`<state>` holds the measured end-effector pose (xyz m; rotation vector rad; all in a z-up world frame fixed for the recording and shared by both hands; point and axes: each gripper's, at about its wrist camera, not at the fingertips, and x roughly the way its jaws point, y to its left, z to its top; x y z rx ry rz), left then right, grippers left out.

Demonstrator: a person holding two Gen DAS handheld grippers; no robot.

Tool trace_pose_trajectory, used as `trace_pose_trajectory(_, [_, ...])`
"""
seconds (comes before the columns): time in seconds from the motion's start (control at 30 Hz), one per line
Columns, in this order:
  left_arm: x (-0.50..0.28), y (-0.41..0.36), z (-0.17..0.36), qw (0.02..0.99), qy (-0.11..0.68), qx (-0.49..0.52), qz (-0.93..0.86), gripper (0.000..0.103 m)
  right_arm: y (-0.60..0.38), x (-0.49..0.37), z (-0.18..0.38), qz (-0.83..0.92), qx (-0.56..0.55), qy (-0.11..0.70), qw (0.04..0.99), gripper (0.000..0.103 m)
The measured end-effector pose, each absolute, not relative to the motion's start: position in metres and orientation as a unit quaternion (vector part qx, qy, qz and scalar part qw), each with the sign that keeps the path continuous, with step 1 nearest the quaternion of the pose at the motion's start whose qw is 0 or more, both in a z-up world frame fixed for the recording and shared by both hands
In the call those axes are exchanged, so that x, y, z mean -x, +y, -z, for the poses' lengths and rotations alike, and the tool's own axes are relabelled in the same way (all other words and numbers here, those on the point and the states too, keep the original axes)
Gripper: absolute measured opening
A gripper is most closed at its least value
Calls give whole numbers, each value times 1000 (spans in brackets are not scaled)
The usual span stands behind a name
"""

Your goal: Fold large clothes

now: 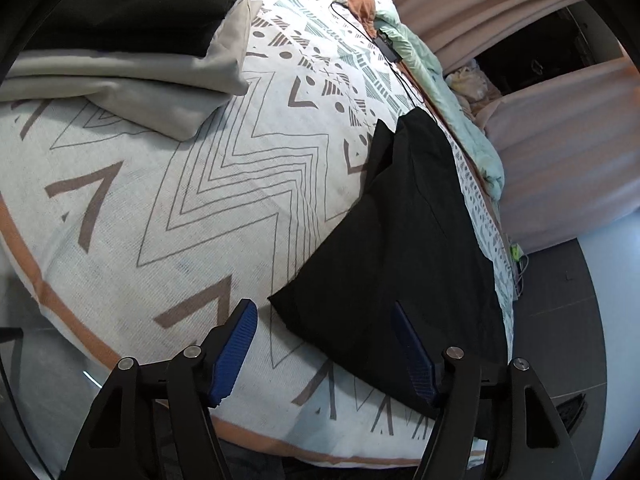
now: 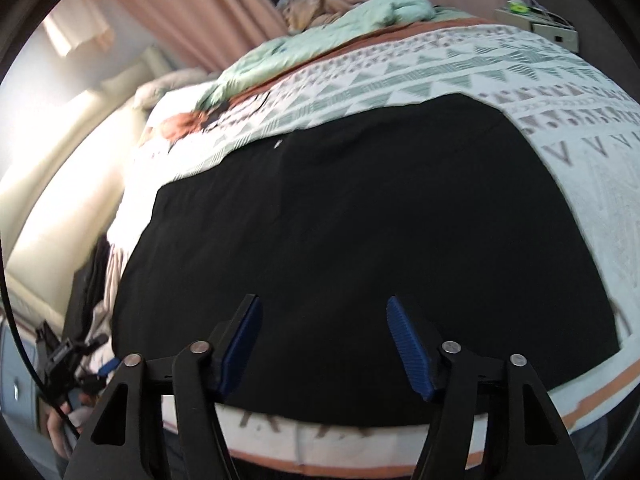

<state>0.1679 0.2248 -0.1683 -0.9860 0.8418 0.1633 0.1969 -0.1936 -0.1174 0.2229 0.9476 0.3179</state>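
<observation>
Black garment [image 2: 352,248] lies spread flat across a bed [image 1: 120,200] covered by a white blanket printed with grey chevrons, triangles and an orange border stripe, filling most of the right wrist view and reaching close to the near edge of the mattress. From the left wrist view the same dark cloth [image 1: 404,240] sits on the right side of the bed, one corner pointing toward the camera. Left claw [image 1: 324,344] hovers above that near corner with its blue-padded fingers [image 1: 236,348] spread apart, nothing pinched between them. Right claw [image 2: 324,344] hangs over the near hem of the garment, its blue pads [image 2: 408,348] likewise apart and gripping nothing; whether either tip touches the fabric cannot be told. At the far left of the bed a stack of folded clothes [image 1: 132,52] rests, a black piece on top of pale grey ones. A crumpled mint-green quilt [image 2: 320,36] bunches along the far edge of the mattress beside pink curtains [image 1: 540,8]. A thin black cable with a small dark box [image 1: 386,46] trails over the blanket near the quilt. Dark floor tiles [image 1: 560,300] show beyond the bed's right side
</observation>
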Motion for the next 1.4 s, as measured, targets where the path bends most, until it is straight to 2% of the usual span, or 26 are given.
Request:
trace_pose_trajectory(0.07, [-165, 225, 169, 794, 391, 461, -68, 68, -181, -191, 122, -160, -99, 461, 867, 61])
trace_pose_trajectory(0.23, [-159, 229, 177, 779, 391, 488, -51, 53, -147, -172, 123, -201, -64, 468, 858, 60])
trace_pose_trajectory(0.33, [-156, 231, 180, 775, 390, 495, -44, 49, -129, -166, 124, -221, -47, 473, 851, 60])
trace_pose_trajectory(0.43, [-156, 231, 183, 773, 387, 501, -40, 48, -116, -163, 133, -217, -25, 489, 844, 51])
trace_pose_trajectory(0.77, [-164, 227, 187, 764, 384, 518, -25, 48, -87, -182, 165, -179, 51, 513, 838, 49])
trace_pose_trajectory(1.03, [-174, 225, 190, 762, 372, 529, -26, 48, -76, -237, 175, -146, 59, 523, 838, 18])
trace_pose_trajectory(1.4, [-181, 229, 191, 747, 360, 555, -63, 48, -69, -340, 167, -145, 14, 551, 822, 14])
